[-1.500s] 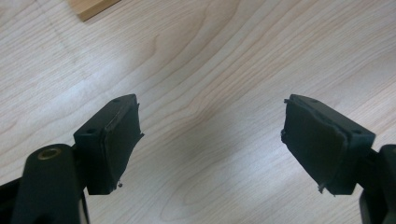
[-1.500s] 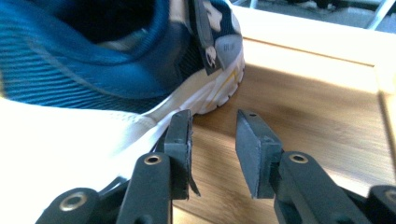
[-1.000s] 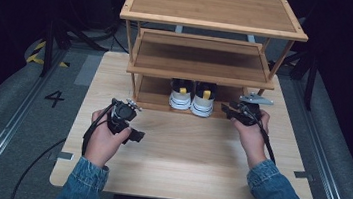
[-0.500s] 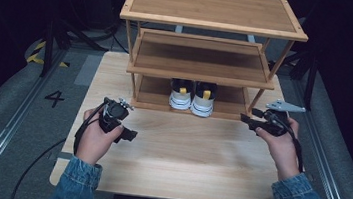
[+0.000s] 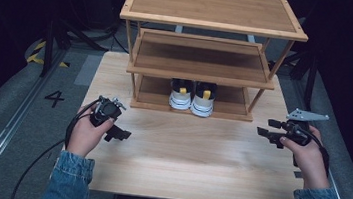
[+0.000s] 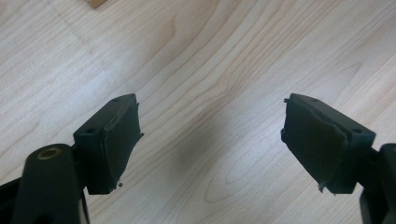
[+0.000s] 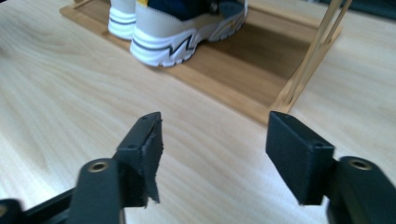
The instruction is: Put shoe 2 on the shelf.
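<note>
A pair of white sneakers [image 5: 192, 97] with yellow and navy heels stands on the bottom shelf of a three-tier wooden shoe rack [image 5: 215, 6], heels toward me. My right gripper [image 5: 267, 130] hovers over the table's right side, clear of the rack and pointing left. In the right gripper view its jaws [image 7: 215, 135] have just been opening and stand wide apart with nothing between them; the sneakers [image 7: 177, 32] lie ahead. My left gripper [image 5: 117, 134] is at the table's left front, open [image 6: 210, 121] over bare wood.
The light wooden table [image 5: 188, 151] has free room in front of the rack. The rack's thin corner post [image 7: 310, 51] rises just ahead of the right jaws. Dark floor, a rail and cables surround the table.
The right hand has pulled away from the rack's bottom shelf, moving right and toward me, with its jaws spreading. The left hand has drifted a little to the left.
</note>
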Demonstrator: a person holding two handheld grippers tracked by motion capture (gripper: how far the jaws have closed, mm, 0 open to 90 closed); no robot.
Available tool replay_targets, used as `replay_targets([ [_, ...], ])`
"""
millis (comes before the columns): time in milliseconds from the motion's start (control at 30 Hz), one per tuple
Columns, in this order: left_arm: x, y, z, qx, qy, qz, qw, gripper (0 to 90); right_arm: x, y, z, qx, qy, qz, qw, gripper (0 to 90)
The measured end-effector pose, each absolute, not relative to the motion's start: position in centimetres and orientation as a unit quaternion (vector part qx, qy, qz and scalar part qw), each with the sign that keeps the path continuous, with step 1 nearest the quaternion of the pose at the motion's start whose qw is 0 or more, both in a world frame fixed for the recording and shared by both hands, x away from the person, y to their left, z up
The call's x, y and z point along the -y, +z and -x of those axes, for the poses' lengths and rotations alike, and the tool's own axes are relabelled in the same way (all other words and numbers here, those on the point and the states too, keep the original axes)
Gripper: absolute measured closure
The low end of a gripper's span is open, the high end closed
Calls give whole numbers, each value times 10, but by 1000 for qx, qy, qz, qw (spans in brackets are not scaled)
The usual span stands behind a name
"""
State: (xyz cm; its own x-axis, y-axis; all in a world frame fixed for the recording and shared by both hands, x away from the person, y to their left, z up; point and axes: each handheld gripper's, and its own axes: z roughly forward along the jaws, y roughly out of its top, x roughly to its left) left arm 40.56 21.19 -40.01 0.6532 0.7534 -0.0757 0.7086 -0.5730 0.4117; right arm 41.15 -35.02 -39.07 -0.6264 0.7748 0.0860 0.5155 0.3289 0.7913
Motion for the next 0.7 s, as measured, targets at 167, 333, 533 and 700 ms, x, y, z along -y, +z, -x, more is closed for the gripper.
replay_targets([
  [167,-218,-406,-406,-414,42,-886,203,207,360,-401,-412,-795,403,-429,147,320],
  [333,-221,-411,-409,-411,43,-888,200,203,378,-427,-414,-812,364,-431,149,306],
  [533,-224,-418,-413,-397,42,-896,197,204,394,-447,-416,-812,351,-443,143,286],
  [700,-229,-423,-415,-406,31,-890,203,196,395,-455,-417,-822,340,-433,147,259],
])
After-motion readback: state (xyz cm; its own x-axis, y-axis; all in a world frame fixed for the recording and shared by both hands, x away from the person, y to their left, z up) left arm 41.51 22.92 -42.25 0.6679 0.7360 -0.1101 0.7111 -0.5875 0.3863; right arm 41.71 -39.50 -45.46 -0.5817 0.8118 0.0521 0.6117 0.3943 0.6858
